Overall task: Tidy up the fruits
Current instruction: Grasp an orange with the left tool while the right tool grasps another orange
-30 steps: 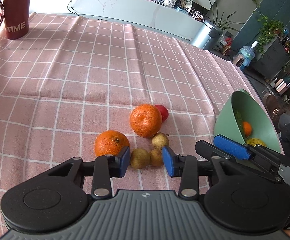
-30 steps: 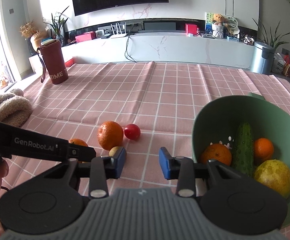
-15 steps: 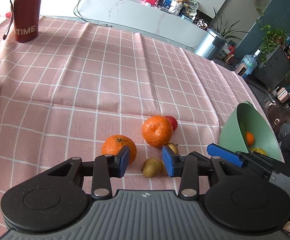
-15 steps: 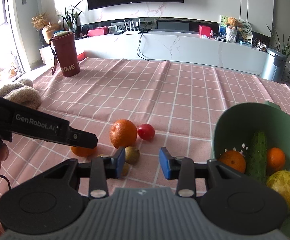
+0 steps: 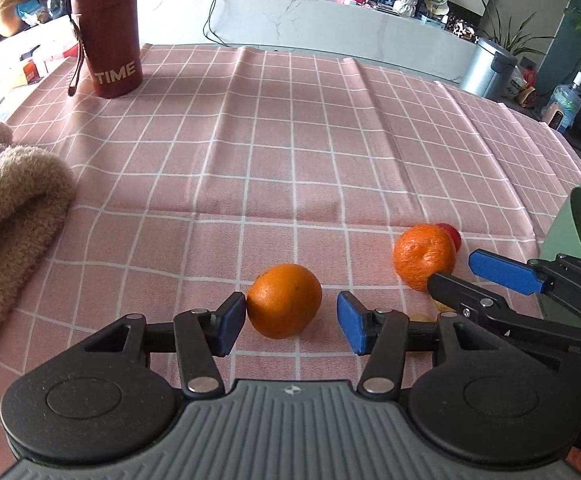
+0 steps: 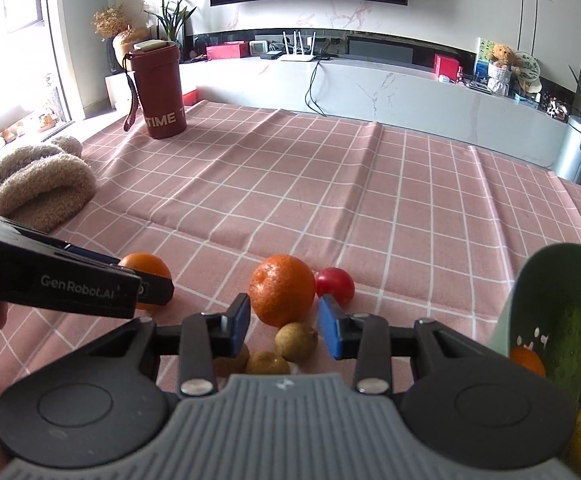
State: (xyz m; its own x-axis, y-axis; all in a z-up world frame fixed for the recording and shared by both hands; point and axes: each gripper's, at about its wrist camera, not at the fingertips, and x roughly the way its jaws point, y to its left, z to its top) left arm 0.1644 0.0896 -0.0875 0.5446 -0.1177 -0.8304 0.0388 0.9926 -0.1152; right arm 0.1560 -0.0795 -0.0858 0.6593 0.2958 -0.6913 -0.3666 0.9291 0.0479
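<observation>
Tablecloth (image 6: 330,200) holds two oranges (image 6: 282,290), one tomato (image 6: 335,284).

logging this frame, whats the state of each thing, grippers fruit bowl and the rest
left gripper: open, around near orange, not closed
right gripper: open, empty, above small brown fruits
near orange: on cloth, between left fingers
far orange: on cloth, loose
red fruit: on cloth, behind far orange
small brown fruits: on cloth, loose
bowl: tilted, holds produce
TIME cup: upright, lid on
</observation>
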